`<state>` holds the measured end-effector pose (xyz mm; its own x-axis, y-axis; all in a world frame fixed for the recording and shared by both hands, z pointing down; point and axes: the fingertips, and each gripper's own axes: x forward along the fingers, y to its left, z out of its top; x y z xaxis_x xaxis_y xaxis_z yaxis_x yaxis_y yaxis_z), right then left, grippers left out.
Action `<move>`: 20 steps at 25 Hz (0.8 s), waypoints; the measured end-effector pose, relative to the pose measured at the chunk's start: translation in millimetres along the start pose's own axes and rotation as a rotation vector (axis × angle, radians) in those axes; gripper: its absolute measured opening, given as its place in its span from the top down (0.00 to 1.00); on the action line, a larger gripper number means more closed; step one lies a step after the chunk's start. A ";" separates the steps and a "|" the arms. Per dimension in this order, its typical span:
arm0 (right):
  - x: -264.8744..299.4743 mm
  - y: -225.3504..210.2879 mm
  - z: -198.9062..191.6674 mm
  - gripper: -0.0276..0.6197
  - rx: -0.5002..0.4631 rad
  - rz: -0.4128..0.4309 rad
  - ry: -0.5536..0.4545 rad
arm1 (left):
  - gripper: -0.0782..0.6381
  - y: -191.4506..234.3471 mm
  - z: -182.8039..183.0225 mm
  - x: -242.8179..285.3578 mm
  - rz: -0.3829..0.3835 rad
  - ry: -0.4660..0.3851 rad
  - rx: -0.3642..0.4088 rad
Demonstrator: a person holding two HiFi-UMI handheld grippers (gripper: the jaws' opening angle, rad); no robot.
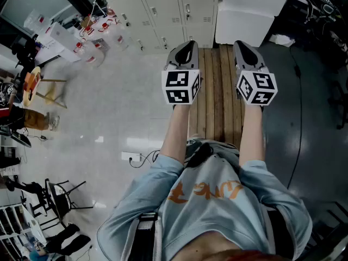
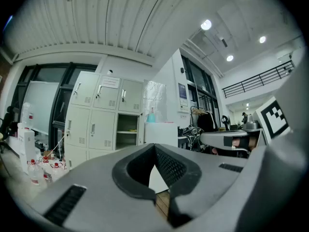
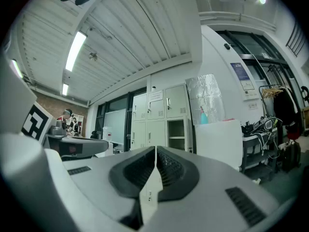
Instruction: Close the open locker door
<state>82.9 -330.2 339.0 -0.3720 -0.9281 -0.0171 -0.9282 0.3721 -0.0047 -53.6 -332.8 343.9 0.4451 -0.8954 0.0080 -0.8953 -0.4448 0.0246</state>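
Note:
A bank of pale grey lockers (image 1: 163, 10) stands a few steps ahead, past the wooden planks. One compartment (image 2: 126, 132) in the middle row stands open, with a shelf inside; it also shows in the right gripper view (image 3: 176, 135). Its door is hard to make out. My left gripper (image 1: 187, 45) and right gripper (image 1: 243, 45) are held side by side at chest height, pointing at the lockers and well short of them. Both are shut with nothing between the jaws: the left gripper's tips (image 2: 155, 146) meet, and the right gripper's tips (image 3: 155, 151) do too.
A big white box (image 1: 244, 12) stands right of the lockers, with a blue spray bottle (image 2: 151, 115) on top. Wooden planks (image 1: 217, 102) run ahead underfoot. Several water bottles (image 1: 95, 34) lie at the left, near stools and cluttered desks. Cables lie on the dark floor (image 1: 304, 118) at the right.

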 end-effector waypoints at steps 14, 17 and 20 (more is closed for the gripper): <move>-586.4 107.5 41.4 0.91 0.059 0.004 -0.060 | 0.87 -352.0 18.1 -488.9 0.072 -0.013 0.003; -613.0 106.5 42.0 0.91 0.069 0.007 -0.057 | 0.87 -371.4 17.4 -508.4 0.072 -0.011 -0.002; -591.8 103.9 42.2 0.91 0.067 0.027 -0.056 | 0.87 -356.5 17.1 -492.8 0.085 -0.008 -0.010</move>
<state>207.0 258.3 306.4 -0.3943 -0.9160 -0.0745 -0.9142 0.3992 -0.0701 45.9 266.7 314.1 0.3675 -0.9300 0.0024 -0.9295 -0.3672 0.0346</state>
